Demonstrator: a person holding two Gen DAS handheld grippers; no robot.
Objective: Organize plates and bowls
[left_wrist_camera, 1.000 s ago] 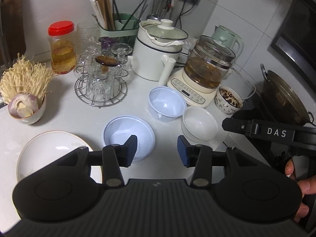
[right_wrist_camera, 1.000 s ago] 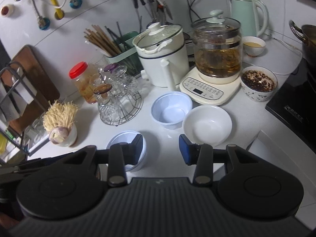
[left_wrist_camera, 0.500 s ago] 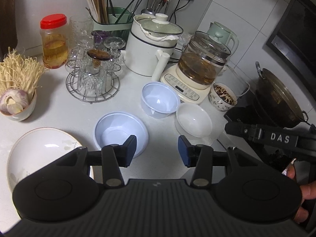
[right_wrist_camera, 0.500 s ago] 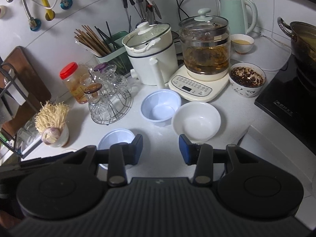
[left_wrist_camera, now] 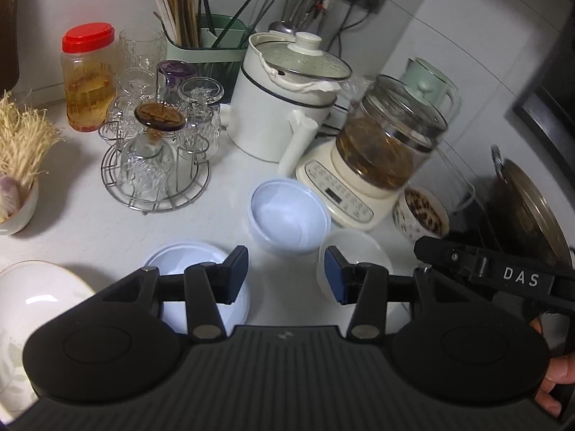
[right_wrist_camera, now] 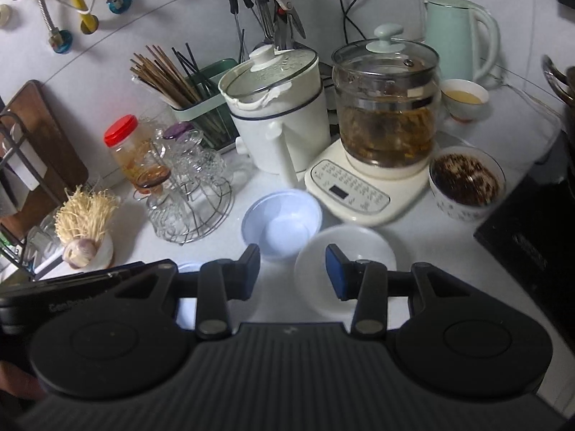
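2 grippers hover over the white bench (left_wrist_camera: 90, 222), fingers spread, gripping nothing. Left to right: plate (left_wrist_camera: 32, 298), shallow blue bowl (left_wrist_camera: 187, 258) under left gripper (left_wrist_camera: 286, 274), deeper blue bowl (left_wrist_camera: 289, 215), white bowl (right_wrist_camera: 355, 248) under right gripper (right_wrist_camera: 293, 273).

Left hand-held gripper (left_wrist_camera: 286, 273): jaws parted, nothing between them, above the white counter (left_wrist_camera: 90, 215). Pale blue bowl (left_wrist_camera: 289, 217) ahead; shallower blue bowl (left_wrist_camera: 183, 262) under the left finger; white bowl (left_wrist_camera: 359, 251) behind the right finger. White plate (left_wrist_camera: 32, 287) at left edge. Wire rack of upturned glasses (left_wrist_camera: 158, 165), red-lidded jar (left_wrist_camera: 88, 79), white lidded pot (left_wrist_camera: 287, 107), glass kettle on cream base (left_wrist_camera: 381, 158) behind. Right hand-held gripper (left_wrist_camera: 478, 269) enters at right.
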